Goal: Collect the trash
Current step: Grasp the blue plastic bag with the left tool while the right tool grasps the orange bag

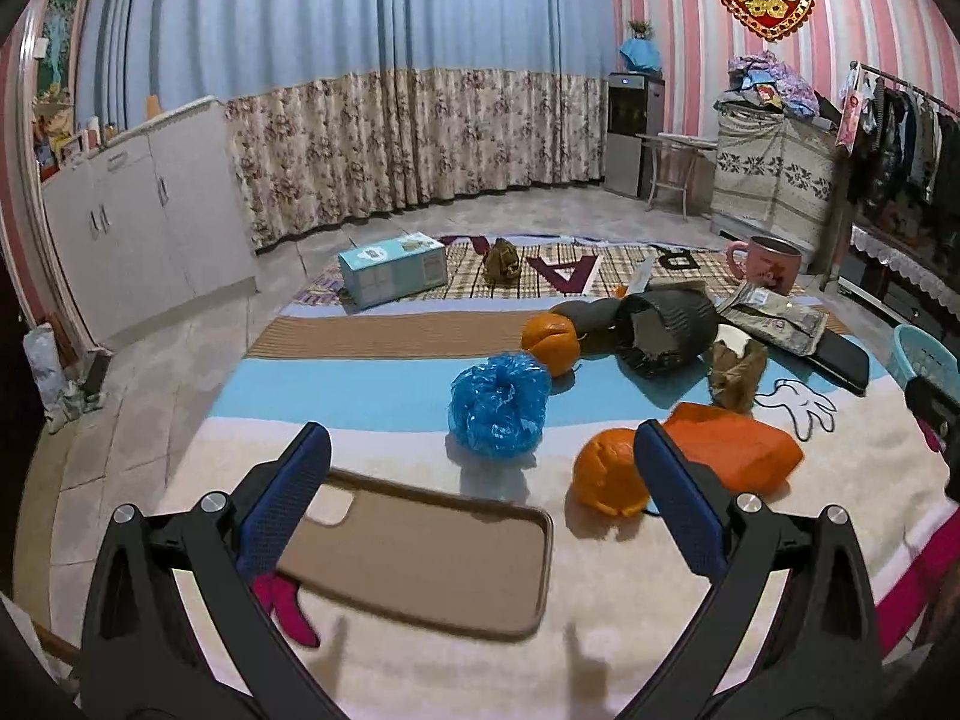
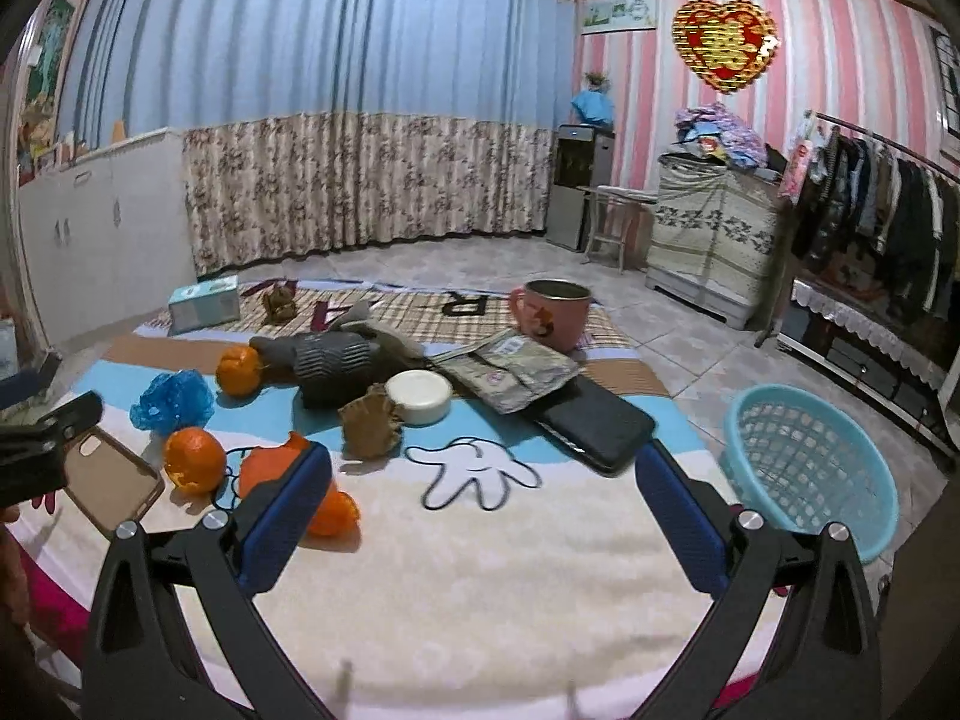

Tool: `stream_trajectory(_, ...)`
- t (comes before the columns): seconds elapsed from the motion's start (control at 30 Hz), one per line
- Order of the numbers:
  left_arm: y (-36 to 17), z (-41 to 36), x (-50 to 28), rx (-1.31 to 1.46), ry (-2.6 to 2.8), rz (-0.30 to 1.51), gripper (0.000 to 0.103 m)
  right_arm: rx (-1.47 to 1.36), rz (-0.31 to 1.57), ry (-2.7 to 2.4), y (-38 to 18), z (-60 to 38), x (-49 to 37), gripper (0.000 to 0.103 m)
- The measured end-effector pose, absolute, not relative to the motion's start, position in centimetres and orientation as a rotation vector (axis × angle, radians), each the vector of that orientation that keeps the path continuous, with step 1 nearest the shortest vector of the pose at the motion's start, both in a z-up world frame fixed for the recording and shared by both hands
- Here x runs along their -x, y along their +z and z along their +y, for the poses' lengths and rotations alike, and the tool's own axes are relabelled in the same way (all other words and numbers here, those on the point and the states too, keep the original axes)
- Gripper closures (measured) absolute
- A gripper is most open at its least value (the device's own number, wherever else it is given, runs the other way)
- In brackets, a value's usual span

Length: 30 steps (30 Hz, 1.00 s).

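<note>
I am holding the left gripper [image 1: 480, 504] over the near end of the blanket [image 1: 384, 402], its blue-padded fingers [image 1: 282, 504] spread wide with nothing between them. Below it a tan phone case [image 1: 420, 558] is lying flat. Just past the case, a crumpled blue plastic bag [image 1: 498, 405] is sitting on the blue stripe, and to its right an orange peel [image 1: 606, 471] is resting half behind the right finger, beside a flatter orange scrap [image 1: 732, 450]. A second orange peel [image 1: 549, 342] is lying further back, touching a dark ribbed cup [image 1: 666, 324] tipped on its side. A crumpled brown paper [image 1: 735, 369] is sitting to the right of that cup.

I am keeping the right gripper [image 2: 480, 504] over the pale part of the blanket, near a printed white glove [image 2: 474, 474], its fingers also wide apart and empty. Behind the glove a white round lid [image 2: 420, 396] is touching the brown paper, and a black phone [image 2: 594, 426] is lying under a crinkled foil packet [image 2: 510, 369]. A pink mug [image 2: 555, 315] is standing upright behind them. At the far right a light blue basket [image 2: 810, 468] is standing on the floor just off the blanket's edge, well apart from the peels and the bag.
</note>
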State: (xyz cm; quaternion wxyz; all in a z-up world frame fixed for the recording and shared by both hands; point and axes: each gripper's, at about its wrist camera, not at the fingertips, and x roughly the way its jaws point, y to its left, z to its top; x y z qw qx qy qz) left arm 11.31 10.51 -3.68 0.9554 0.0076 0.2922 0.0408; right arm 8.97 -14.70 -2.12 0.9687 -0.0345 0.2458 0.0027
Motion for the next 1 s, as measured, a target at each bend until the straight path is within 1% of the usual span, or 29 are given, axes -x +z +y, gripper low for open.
stream_trajectory(0.4, -7.3, 11.4, -18.5, -0.045, 0.018, 0.688, 0.006, 0.088, 0.585, -0.014, -4.6, -13.0, -12.5, 0.004)
stream_trajectory(0.43, -7.5, 11.3, -19.0, -0.043, 0.013, 0.697, 0.007, 0.085, 0.590, -0.013, -4.8, -12.9, -12.6, 0.004)
stream_trajectory(0.53, -7.9, 11.4, -20.3, -0.032, -0.018, 0.715, 0.015, 0.080, 0.602, -0.013, -5.2, -12.7, -13.0, 0.004)
stream_trajectory(0.6, -8.5, 11.5, -21.2, -0.016, -0.036, 0.741, 0.022, 0.074, 0.615, -0.008, -5.4, -12.6, -13.4, 0.004)
stream_trajectory(0.67, -8.9, 11.8, -21.9, 0.014, -0.067, 0.779, 0.042, 0.067, 0.623, -0.002, -5.6, -12.6, -13.5, 0.004)
stream_trajectory(0.73, -9.2, 12.1, -22.1, 0.040, -0.092, 0.798, 0.053, 0.063, 0.627, 0.005, -5.7, -12.4, -13.5, 0.004)
stream_trajectory(0.8, -9.1, 12.1, -22.0, 0.049, -0.101, 0.793, 0.058, 0.065, 0.631, 0.011, -5.8, -12.0, -13.5, 0.004)
stream_trajectory(0.83, -9.1, 12.1, -21.8, 0.045, -0.103, 0.792, 0.063, 0.066, 0.633, 0.016, -5.8, -11.8, -13.5, 0.004)
stream_trajectory(1.0, -8.1, 12.2, -19.6, 0.010, -0.086, 0.753, 0.065, 0.084, 0.640, 0.042, -6.1, -10.3, -13.4, 0.004)
